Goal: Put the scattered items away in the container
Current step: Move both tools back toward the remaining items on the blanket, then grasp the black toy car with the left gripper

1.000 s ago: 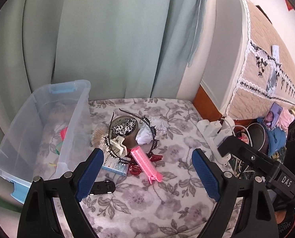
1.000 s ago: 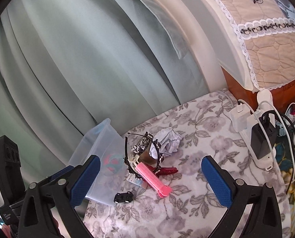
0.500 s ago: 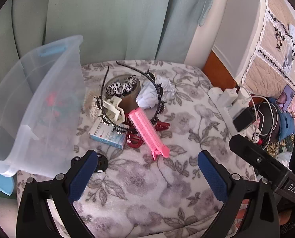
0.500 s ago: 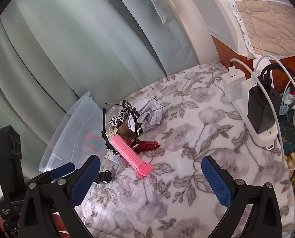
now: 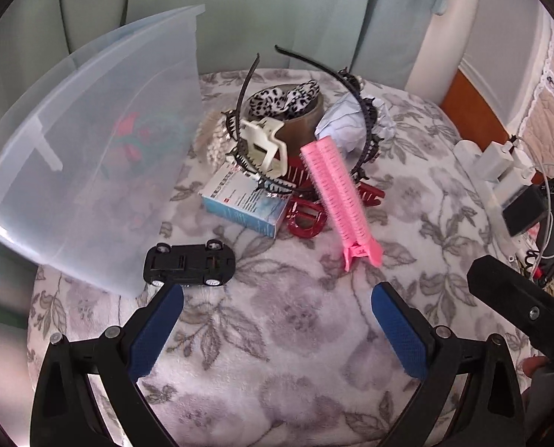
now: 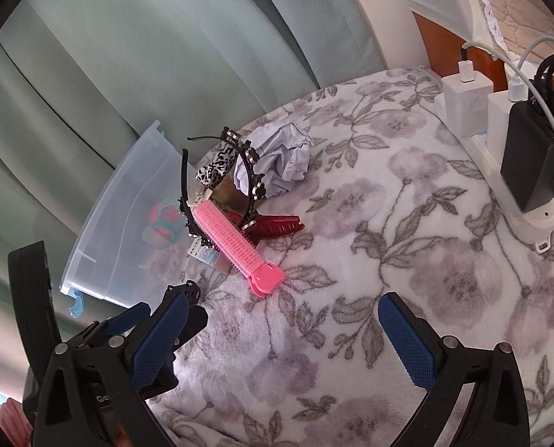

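Both of our grippers stand wide apart with nothing between the blue pads. Our left gripper (image 5: 277,305) hangs over the flowered blanket (image 5: 295,365), its left fingertip just beside the black toy car (image 5: 189,263), which lies belly up against the foot of the clear plastic container (image 5: 90,156). We cannot tell whether the tip touches the car. Our right gripper (image 6: 282,314) hovers over bare blanket, the pink hair roller clip (image 6: 236,246) lying a little beyond its tips.

Outward from the tools, we see the scattered pile just right of the container: the pink clip leaning across a dark red claw clip (image 5: 307,216), a small blue and white box (image 5: 245,201), a cream claw clip (image 5: 264,145), black headbands (image 5: 355,93), a leopard-print scrunchie (image 5: 284,98) sitting in a brown roll, and a crumpled wad of white paper (image 5: 346,126). Inside the container something red and teal (image 6: 163,223) shows through the wall.

At the blanket's right edge a white power strip (image 6: 500,156) carries chargers and cables. Pale green curtains (image 6: 146,56) hang behind everything.
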The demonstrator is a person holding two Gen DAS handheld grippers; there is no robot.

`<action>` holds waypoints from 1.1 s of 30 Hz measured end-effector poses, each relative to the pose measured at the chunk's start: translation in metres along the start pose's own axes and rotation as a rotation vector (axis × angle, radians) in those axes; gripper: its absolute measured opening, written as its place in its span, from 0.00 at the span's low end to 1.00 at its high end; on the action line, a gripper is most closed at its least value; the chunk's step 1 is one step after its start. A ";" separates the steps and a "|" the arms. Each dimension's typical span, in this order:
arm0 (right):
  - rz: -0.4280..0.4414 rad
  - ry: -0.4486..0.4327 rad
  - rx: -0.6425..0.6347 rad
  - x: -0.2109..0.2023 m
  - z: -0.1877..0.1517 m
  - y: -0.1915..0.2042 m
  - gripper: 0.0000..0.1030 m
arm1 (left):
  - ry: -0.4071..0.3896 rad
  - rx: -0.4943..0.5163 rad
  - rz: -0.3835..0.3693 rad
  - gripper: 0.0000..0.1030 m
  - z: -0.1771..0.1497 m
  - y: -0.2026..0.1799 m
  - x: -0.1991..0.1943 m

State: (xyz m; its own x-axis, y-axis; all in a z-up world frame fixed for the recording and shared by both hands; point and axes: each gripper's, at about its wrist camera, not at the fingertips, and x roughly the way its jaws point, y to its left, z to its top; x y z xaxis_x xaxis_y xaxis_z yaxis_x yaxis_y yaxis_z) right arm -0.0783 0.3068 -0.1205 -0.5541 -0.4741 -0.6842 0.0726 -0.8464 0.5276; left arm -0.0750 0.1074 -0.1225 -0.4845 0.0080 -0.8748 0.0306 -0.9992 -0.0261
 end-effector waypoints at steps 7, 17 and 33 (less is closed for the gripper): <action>0.002 0.032 -0.045 0.013 0.000 0.008 1.00 | -0.001 -0.120 0.034 0.97 0.001 0.024 0.009; 0.016 0.063 -0.080 0.028 -0.001 0.010 0.94 | 0.063 -0.301 0.049 0.84 0.011 0.041 0.029; 0.080 0.111 -0.100 0.047 -0.002 0.002 0.91 | 0.148 -0.477 0.065 0.70 0.026 0.052 0.066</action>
State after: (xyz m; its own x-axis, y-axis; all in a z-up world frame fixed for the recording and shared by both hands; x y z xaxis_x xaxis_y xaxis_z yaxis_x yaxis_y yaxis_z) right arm -0.1031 0.2819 -0.1523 -0.4487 -0.5600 -0.6965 0.1976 -0.8222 0.5337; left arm -0.1283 0.0551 -0.1693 -0.3398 -0.0132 -0.9404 0.4692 -0.8690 -0.1574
